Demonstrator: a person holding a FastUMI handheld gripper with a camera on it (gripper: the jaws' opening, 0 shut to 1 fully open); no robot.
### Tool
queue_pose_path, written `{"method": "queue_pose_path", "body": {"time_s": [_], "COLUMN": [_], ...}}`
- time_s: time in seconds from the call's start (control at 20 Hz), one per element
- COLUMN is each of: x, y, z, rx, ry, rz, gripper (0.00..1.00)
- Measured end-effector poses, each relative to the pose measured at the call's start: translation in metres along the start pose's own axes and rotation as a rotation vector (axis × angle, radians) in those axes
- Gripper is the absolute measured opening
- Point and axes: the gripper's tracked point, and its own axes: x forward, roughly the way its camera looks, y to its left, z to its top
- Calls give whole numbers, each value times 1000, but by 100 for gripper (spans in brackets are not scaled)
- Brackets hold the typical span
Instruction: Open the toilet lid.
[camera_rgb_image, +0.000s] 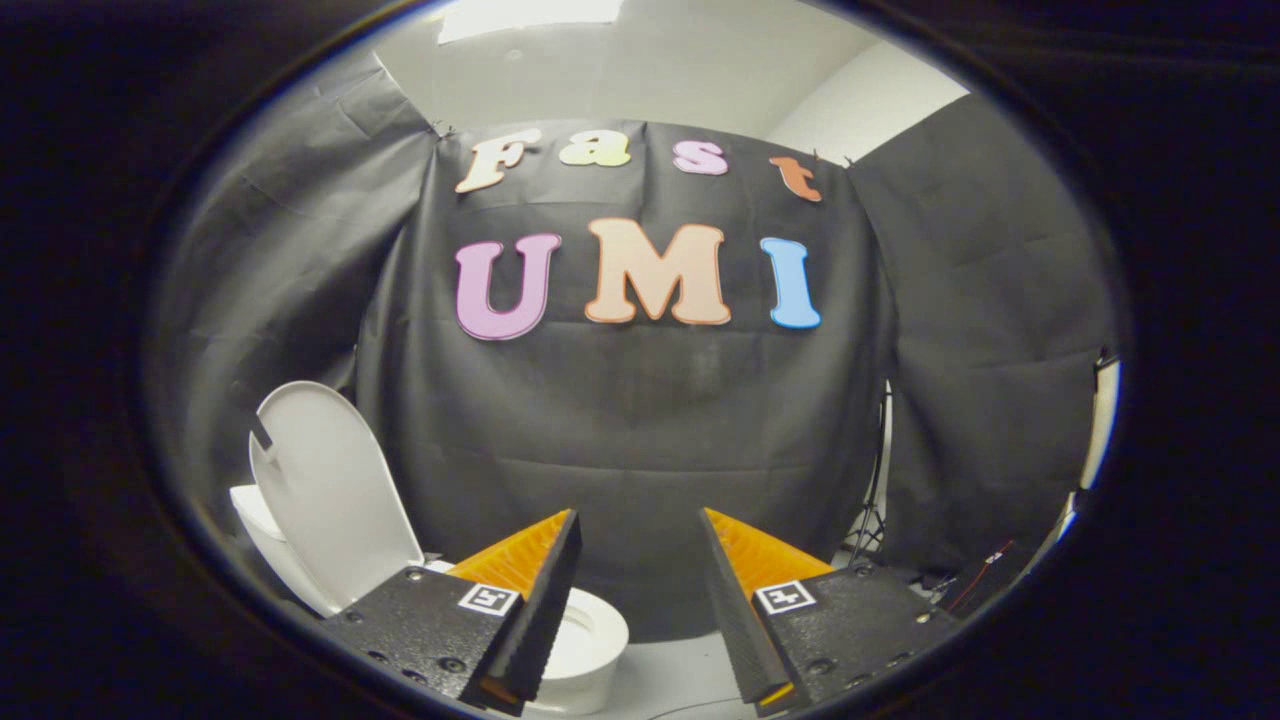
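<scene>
A white toilet stands on the floor below and left of my fingers, its bowl partly hidden behind the left finger. Its white lid is raised upright, leaning back toward the tank, well left of the left finger. My gripper is held above and to the right of the toilet, open, with a wide gap and nothing between its orange and black fingers. The fingers touch neither the lid nor the bowl.
Black cloth walls close the booth behind and on both sides. A tripod stand and some cables sit on the floor at the right, beyond the right finger. Pale floor lies between the fingers.
</scene>
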Motion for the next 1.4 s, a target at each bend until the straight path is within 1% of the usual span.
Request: {"method": "queue_pose_path", "body": {"time_s": [0.15, 0.5, 0.6, 0.75, 1.2, 1.4], "x": [7, 5, 6, 4, -3, -7], "y": [0, 10, 8, 3, -16, -22], "z": [-13, -18, -22, -28, -30, -34], "rx": [32, 13, 29, 39, 102, 132], "ry": [40, 63, 76, 98, 82, 89], "rz": [8, 43, 47, 35, -9, -25], "gripper": [71, 71, 72, 72, 71, 74]}}
